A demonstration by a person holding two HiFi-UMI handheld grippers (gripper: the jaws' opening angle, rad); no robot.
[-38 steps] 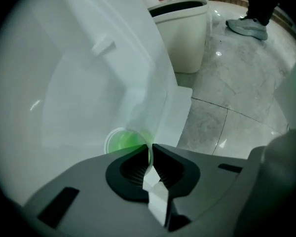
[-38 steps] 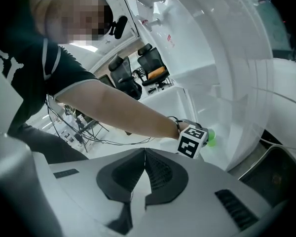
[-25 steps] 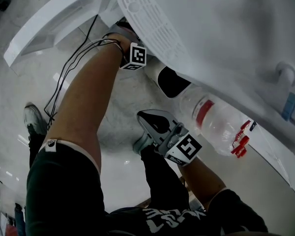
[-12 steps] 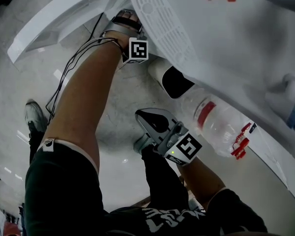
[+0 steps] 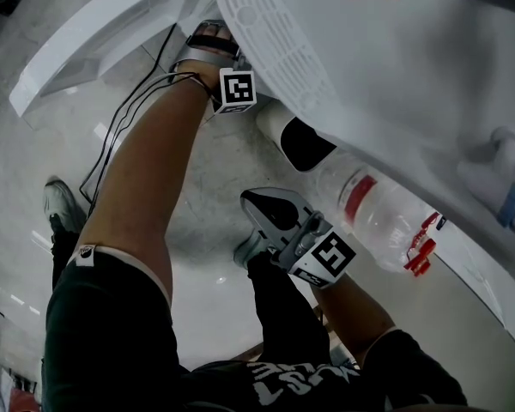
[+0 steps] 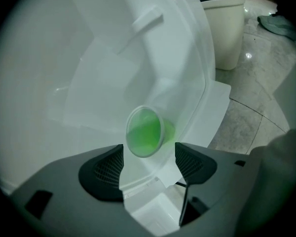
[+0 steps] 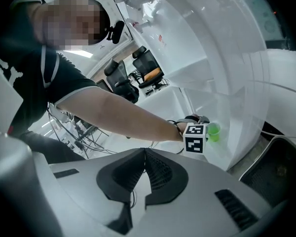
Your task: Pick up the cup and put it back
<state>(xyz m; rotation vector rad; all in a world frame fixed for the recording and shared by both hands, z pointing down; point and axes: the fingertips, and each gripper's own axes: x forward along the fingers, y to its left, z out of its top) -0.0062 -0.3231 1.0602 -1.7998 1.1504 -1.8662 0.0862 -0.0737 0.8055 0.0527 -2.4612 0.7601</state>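
2 jaws of the left gripper (image 6: 149, 158), lower centre, have just been opening: released, green cup (image 6: 145, 132) free between their tips. Right gripper (image 7: 144, 157) clenched, empty.

The left gripper (image 6: 149, 152) jaws have just been opening, with the cup (image 6: 145, 132) loose between their tips (pads clear). Housing (image 6: 89, 58) blocks left and above. The ledge (image 6: 214, 100) edge gives onto free floor (image 6: 246, 122) rightward, bin (image 6: 224, 28) beyond.

Being tallied: one green cup (image 6: 145, 132); two tools, left tool (image 6: 148, 157) and right tool (image 7: 144, 152); one plastic bottle (image 5: 382, 217); one waste bin (image 6: 227, 28); two office chairs (image 7: 149, 63), (image 7: 119, 78).
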